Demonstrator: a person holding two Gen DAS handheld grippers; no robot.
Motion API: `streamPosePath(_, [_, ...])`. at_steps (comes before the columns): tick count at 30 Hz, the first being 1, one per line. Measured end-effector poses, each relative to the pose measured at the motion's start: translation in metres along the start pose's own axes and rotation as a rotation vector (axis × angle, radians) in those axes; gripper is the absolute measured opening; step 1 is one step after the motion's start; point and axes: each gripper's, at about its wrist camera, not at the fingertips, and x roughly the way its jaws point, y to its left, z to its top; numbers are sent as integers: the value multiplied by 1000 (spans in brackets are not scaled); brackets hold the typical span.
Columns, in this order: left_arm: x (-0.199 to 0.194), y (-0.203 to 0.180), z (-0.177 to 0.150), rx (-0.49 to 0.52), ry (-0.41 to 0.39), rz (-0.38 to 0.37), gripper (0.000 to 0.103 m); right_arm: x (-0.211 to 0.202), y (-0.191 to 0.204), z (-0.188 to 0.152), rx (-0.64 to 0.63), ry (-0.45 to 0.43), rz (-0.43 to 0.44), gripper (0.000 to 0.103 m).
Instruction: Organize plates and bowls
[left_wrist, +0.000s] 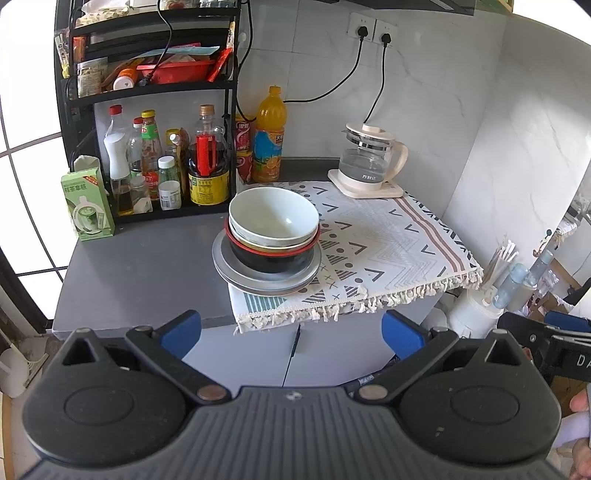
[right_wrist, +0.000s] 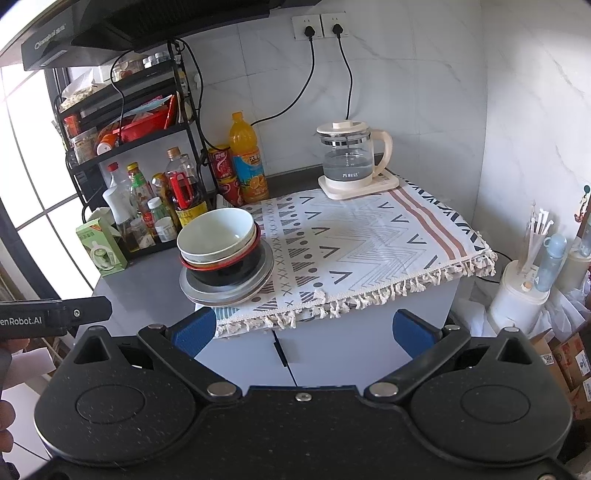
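One stack stands at the left edge of the patterned cloth (left_wrist: 388, 243) (right_wrist: 369, 243): a pale green bowl (left_wrist: 273, 216) (right_wrist: 216, 234) on top, a cream bowl under it, then a black bowl with a red rim (left_wrist: 271, 258) (right_wrist: 225, 271), all on grey plates (left_wrist: 266, 282) (right_wrist: 227, 290). My left gripper (left_wrist: 291, 332) is open and empty, held off the counter's front edge below the stack. My right gripper (right_wrist: 304, 330) is open and empty too, in front of the cabinet, to the right of the stack.
A glass kettle (left_wrist: 367, 158) (right_wrist: 349, 158) on its base stands at the cloth's back. An orange juice bottle (left_wrist: 270, 136) (right_wrist: 248, 158), red cans and a black rack of sauce bottles (left_wrist: 162, 162) (right_wrist: 155, 199) crowd the back left. A green carton (left_wrist: 86, 206) (right_wrist: 101, 249) stands left of the stack.
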Motion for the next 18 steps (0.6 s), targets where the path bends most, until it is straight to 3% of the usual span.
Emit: streamPosePath(18, [13, -1, -1, 2, 21, -15, 103, 11, -6, 0, 7, 32, -2, 103])
